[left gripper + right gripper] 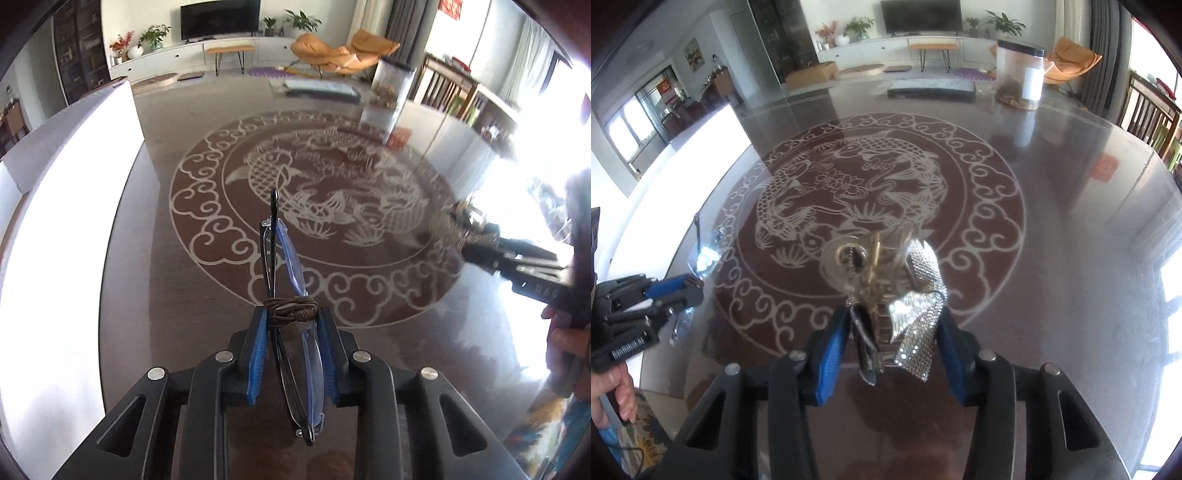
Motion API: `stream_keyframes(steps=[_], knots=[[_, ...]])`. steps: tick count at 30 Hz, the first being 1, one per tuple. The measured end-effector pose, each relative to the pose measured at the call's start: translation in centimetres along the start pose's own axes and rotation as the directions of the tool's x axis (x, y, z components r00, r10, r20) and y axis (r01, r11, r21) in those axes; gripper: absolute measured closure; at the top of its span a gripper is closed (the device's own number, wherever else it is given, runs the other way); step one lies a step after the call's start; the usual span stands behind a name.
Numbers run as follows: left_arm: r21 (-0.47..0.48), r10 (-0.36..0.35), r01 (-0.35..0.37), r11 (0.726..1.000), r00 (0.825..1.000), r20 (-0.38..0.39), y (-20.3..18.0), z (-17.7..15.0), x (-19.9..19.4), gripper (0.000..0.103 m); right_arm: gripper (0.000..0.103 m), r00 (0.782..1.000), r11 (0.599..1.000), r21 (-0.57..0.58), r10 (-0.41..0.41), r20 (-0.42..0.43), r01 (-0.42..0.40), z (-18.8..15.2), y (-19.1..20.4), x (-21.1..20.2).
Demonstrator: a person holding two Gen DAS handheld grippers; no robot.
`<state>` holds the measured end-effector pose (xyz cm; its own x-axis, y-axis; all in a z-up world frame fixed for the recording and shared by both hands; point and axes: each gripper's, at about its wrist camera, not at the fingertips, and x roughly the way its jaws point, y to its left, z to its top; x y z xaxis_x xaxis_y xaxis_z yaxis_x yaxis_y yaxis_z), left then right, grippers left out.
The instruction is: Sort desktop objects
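Observation:
My left gripper [291,314] is shut on a folded pair of black-framed glasses [291,332] with blue-tinted lenses and a brown cord bracelet [291,308] wound across the fingertips, held above the table. My right gripper [892,314] is shut on a key bunch [864,258] with a sparkly silver bow [918,310], also held above the table. The right gripper shows at the right of the left wrist view [480,251]. The left gripper shows at the left of the right wrist view [676,288].
The round glass table [1052,206] has a fish and cloud pattern. At its far side stand a clear lidded jar [1019,74] and a flat dark case [931,88]. A white sofa back [66,206] runs along the left. Wooden chairs [1152,110] stand right.

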<state>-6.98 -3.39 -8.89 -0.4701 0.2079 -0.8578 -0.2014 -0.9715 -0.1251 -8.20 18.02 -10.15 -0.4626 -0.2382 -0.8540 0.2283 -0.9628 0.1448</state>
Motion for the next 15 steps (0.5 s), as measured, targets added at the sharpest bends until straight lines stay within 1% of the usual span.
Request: stream_keyframes(steps=[3,4,6,7,8,9,10,11,13,15], knots=[[-0.028,-0.028,0.029,0.999,0.998,0.048,0.4,-0.3,-2.2,0.076,0.056,1.000,0.999,-0.037,0.002,-0.007,-0.002,-0.9,0.5,-1.4],[-0.043,-0.043,0.045,0.998,0.997,0.060,0.5,-0.3,-2.6,0.076,0.057,1.000,0.999,-0.049,0.003,-0.007,-0.003,-1.0,0.7,-1.6],[-0.080,-0.083,0.091,0.993,0.992,0.095,1.1,-0.6,-4.8,0.077,0.061,1.000,0.997,-0.074,0.006,-0.004,-0.006,-1.1,1.5,-2.4],[-0.092,-0.096,0.107,0.990,0.989,0.114,1.2,-0.6,-6.0,0.077,0.075,1.000,0.996,-0.086,0.017,-0.004,-0.017,-1.0,2.0,-2.9],[-0.100,-0.101,0.115,0.988,0.986,0.130,1.6,-0.7,-7.1,0.076,0.085,1.000,0.995,-0.099,0.022,0.000,-0.022,-0.6,2.5,-3.0],[-0.111,-0.106,0.123,0.986,0.983,0.153,2.4,-0.8,-8.5,0.076,0.086,1.000,0.992,-0.121,0.027,0.009,-0.026,-0.2,3.1,-3.3],[-0.116,-0.103,0.123,0.986,0.981,0.165,2.8,-0.6,-9.1,0.076,0.087,1.000,0.990,-0.138,0.025,0.014,-0.023,0.2,3.6,-3.3],[-0.120,-0.090,0.112,0.986,0.981,0.174,3.6,-0.5,-10.1,0.076,0.088,1.000,0.989,-0.148,0.013,0.001,-0.013,0.7,3.9,-2.7],[-0.131,-0.081,0.107,0.986,0.978,0.190,5.1,-0.9,-11.8,0.076,0.090,0.999,0.992,-0.118,0.034,-0.030,-0.038,1.1,3.8,-1.5],[-0.130,-0.078,0.105,0.986,0.978,0.196,5.8,-1.6,-13.2,0.077,0.090,0.999,0.994,-0.101,0.034,-0.037,-0.038,1.2,3.5,-0.9]])
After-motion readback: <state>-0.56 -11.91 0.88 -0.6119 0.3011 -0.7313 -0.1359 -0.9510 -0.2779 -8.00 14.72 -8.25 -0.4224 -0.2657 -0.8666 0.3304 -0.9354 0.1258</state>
